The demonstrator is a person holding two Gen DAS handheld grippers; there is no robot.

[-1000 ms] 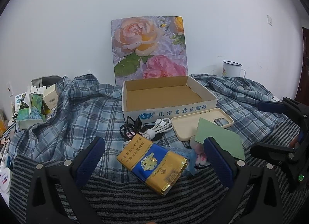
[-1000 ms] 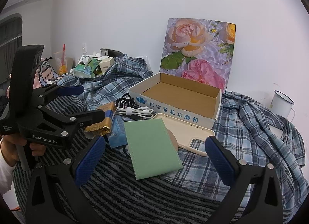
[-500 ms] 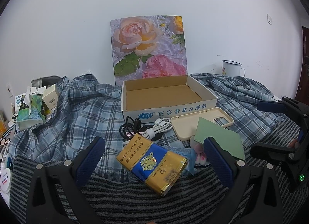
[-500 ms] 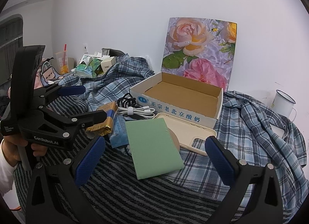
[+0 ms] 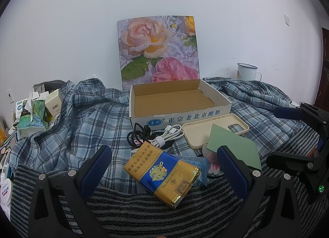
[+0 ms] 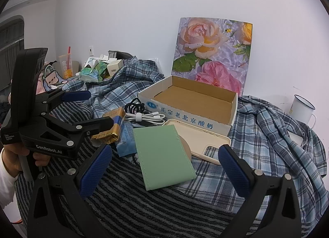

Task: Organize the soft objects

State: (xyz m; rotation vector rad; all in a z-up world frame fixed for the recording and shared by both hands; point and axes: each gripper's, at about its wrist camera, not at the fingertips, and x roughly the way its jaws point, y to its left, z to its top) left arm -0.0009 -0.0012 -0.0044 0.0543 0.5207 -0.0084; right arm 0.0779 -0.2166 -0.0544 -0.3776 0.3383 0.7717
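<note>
Fingers spread wide, your left gripper (image 5: 164, 168) hangs empty at lower centre of the left wrist view over a gold-and-blue soft pack (image 5: 162, 173) on the striped blanket (image 5: 133, 213); behind it, at centre frame, sits the open cardboard box (image 5: 176, 102). In the right wrist view, your right gripper (image 6: 164, 164) also stands open and empty, a green pouch (image 6: 163, 153) between its fingers at centre frame, overlapping a cream phone case (image 6: 202, 139) just in front of the box.
</note>
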